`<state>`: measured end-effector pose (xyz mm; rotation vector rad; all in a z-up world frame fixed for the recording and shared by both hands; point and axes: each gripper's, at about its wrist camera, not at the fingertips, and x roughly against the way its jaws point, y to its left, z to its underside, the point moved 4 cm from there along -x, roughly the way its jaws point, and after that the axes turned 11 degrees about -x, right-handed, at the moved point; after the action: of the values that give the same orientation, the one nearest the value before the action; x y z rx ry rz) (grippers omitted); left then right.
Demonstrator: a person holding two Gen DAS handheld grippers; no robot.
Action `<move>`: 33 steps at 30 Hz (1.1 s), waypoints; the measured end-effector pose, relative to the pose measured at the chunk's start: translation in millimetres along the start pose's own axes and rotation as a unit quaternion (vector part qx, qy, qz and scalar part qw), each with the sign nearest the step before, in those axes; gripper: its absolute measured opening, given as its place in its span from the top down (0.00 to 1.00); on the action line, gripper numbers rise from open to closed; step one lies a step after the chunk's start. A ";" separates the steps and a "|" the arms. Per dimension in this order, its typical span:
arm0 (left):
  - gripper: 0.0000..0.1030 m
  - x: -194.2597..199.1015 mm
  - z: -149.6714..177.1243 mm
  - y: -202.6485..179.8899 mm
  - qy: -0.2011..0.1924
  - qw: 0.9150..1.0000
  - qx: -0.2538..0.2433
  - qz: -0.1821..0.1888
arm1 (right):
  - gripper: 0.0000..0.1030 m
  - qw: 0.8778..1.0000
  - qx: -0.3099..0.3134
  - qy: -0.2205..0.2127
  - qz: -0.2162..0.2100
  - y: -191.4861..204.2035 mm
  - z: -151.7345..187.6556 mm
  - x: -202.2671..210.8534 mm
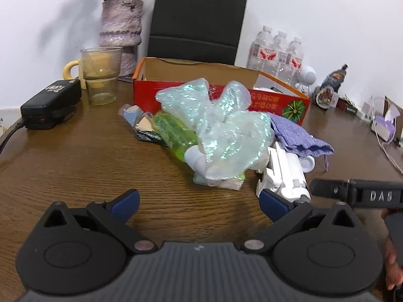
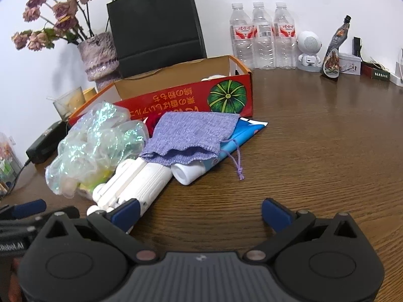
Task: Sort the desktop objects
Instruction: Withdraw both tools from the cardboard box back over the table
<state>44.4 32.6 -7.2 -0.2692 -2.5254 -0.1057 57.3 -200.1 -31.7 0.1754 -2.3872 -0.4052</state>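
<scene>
A pile lies on the brown table in front of an open red cardboard box [image 1: 289, 100] [image 2: 176, 98]. It holds a crumpled iridescent plastic bag [image 1: 221, 125] [image 2: 93, 141], a green bottle [image 1: 173, 133], a purple knitted pouch [image 1: 297, 136] [image 2: 191, 136], a white folded tripod [image 1: 284, 173] [image 2: 136, 181] and a white-capped blue tube [image 2: 201, 166]. My left gripper [image 1: 199, 203] is open, just short of the pile. My right gripper [image 2: 200, 214] is open beside the tripod's end, nothing between its fingers. The right gripper's black body [image 1: 357, 192] shows at the left wrist view's right edge.
A glass [image 1: 100, 75], yellow mug, vase of dried roses [image 2: 98, 55], black paper bag [image 2: 156, 25] and black adapter [image 1: 50, 103] stand at the back left. Three water bottles [image 2: 262, 35], a white robot figure [image 2: 308, 50] and a sauce pouch line the back right. Bare wood [image 2: 327, 151] spreads right.
</scene>
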 end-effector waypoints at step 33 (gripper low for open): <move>0.00 17.2 -5.8 -5.3 -0.044 0.999 0.000 0.019 | 0.00 1.000 0.017 -0.023 0.002 7.2 0.1 12.2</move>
<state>32.6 29.5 7.3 -0.3284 -2.6059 -0.0805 48.0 -196.2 -21.8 0.1790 -2.4404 -0.3700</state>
